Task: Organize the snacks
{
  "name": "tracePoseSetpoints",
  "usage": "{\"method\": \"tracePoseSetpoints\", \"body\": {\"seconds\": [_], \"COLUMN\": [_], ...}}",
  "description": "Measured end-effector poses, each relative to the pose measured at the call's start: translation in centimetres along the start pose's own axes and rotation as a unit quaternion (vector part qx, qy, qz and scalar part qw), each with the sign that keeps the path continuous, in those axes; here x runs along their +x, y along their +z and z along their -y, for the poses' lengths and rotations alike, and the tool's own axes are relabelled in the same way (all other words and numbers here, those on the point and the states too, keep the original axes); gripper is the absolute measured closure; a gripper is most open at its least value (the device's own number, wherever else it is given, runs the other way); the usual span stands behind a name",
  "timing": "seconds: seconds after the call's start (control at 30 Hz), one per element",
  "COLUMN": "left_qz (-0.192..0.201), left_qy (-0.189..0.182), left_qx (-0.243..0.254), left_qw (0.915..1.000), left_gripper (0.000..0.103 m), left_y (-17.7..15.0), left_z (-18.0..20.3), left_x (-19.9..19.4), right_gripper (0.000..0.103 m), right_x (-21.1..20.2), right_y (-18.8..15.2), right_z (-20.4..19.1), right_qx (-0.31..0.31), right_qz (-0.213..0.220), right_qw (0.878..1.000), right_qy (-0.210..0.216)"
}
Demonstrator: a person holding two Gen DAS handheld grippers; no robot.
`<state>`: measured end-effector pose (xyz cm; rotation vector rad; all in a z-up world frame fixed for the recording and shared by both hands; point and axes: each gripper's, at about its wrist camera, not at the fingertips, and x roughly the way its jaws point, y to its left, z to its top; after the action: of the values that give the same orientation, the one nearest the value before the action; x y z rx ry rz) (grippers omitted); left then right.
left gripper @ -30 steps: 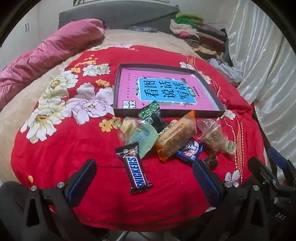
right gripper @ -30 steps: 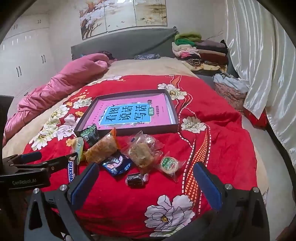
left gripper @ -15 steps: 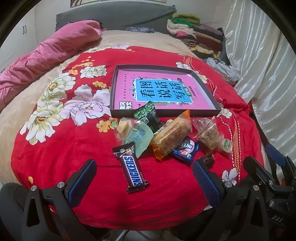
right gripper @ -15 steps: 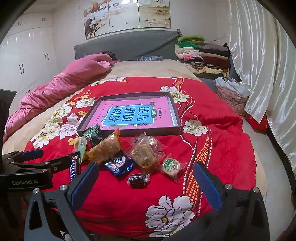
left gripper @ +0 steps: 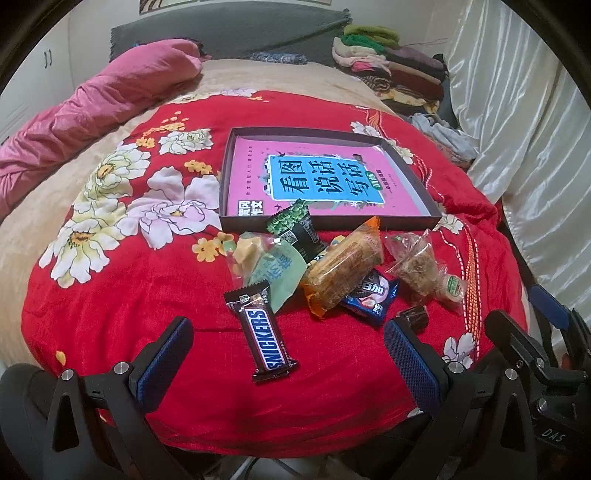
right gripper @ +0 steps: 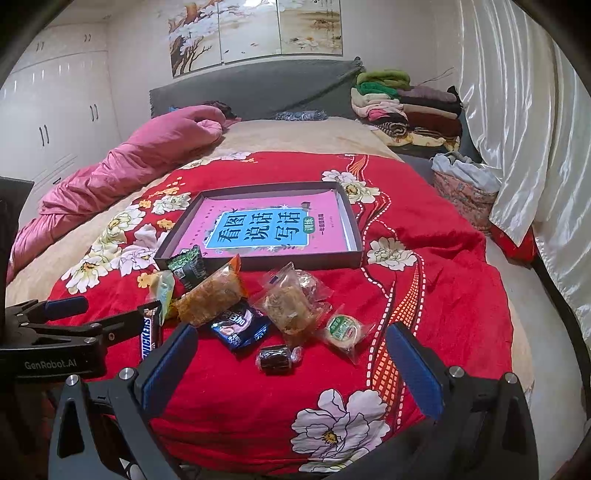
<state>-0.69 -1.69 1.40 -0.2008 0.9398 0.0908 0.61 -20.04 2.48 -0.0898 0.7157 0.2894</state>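
Both grippers empty, jaws wide apart: left gripper (left gripper: pixel 288 354) hovers over Snickers bar (left gripper: pixel 265 333), right gripper (right gripper: pixel 291 360) above dark candy (right gripper: pixel 275 357). Snack pile just in front of box (left gripper: pixel 406 218).

We note a red floral bedspread (right gripper: pixel 424 295), pink quilt (right gripper: pixel 129 166) bunched at left, folded clothes (right gripper: pixel 406 107) stacked by the grey headboard (right gripper: pixel 258 88), white curtain (right gripper: pixel 517 129), painted panels (right gripper: pixel 258 29) above.
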Motion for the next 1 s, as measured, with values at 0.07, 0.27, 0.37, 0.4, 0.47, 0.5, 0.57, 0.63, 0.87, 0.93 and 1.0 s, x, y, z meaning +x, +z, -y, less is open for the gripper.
{"method": "tracePoseSetpoints", "body": {"seconds": [0.07,0.27,0.37,0.4,0.47,0.5,0.57,0.63,0.87,0.93,1.0], "left_qz": [0.0,0.0,0.0,-0.001,0.0,0.0,-0.001,-0.001,-0.011,-0.018,-0.03], "left_qy": [0.0,-0.001,0.0,0.0,-0.001,0.0,-0.001,0.0,0.002,0.001,0.0], "left_qx": [0.0,-0.001,0.0,0.0,0.0,0.0,0.0,0.0,-0.003,-0.005,-0.009], "left_qw": [1.0,1.0,1.0,1.0,1.0,1.0,1.0,1.0,0.9999,0.9998,0.9995], "left_gripper": [0.0,0.0,0.0,0.0,0.0,0.0,0.0,0.0,0.0,0.0,0.0], "left_y": [0.0,0.0,0.0,0.0,-0.1,-0.1,-0.1,-0.1,-0.2,-0.2,-0.3], "left_z": [0.0,0.0,0.0,0.0,0.0,0.0,0.0,0.0,-0.5,-0.7,-1.0], "left_x": [0.0,0.0,0.0,0.0,0.0,0.1,0.1,0.1,0.8,1.3,2.0], "right_gripper": [0.0,0.0,0.0,0.0,0.0,0.0,0.0,0.0,0.0,0.0,0.0], "right_x": [0.0,0.0,0.0,0.1,0.2,0.3,0.4,0.5,1.1,1.6,2.3], "right_y": [0.0,0.0,0.0,0.0,0.0,0.0,-0.1,-0.1,-0.2,-0.2,-0.3], "right_z": [0.0,0.0,0.0,0.0,-0.1,-0.1,0.0,0.0,0.2,0.3,0.3], "right_qx": [0.0,0.0,0.0,0.0,0.001,0.001,0.001,0.002,0.008,0.01,0.013], "right_qz": [0.001,0.0,-0.001,-0.002,-0.004,-0.006,-0.007,-0.009,-0.024,-0.033,-0.047], "right_qw": [1.0,1.0,1.0,1.0,1.0,1.0,1.0,1.0,1.0,0.999,0.999], "right_qy": [0.0,0.0,0.001,0.002,0.003,0.004,0.005,0.006,0.008,0.008,0.01]}}
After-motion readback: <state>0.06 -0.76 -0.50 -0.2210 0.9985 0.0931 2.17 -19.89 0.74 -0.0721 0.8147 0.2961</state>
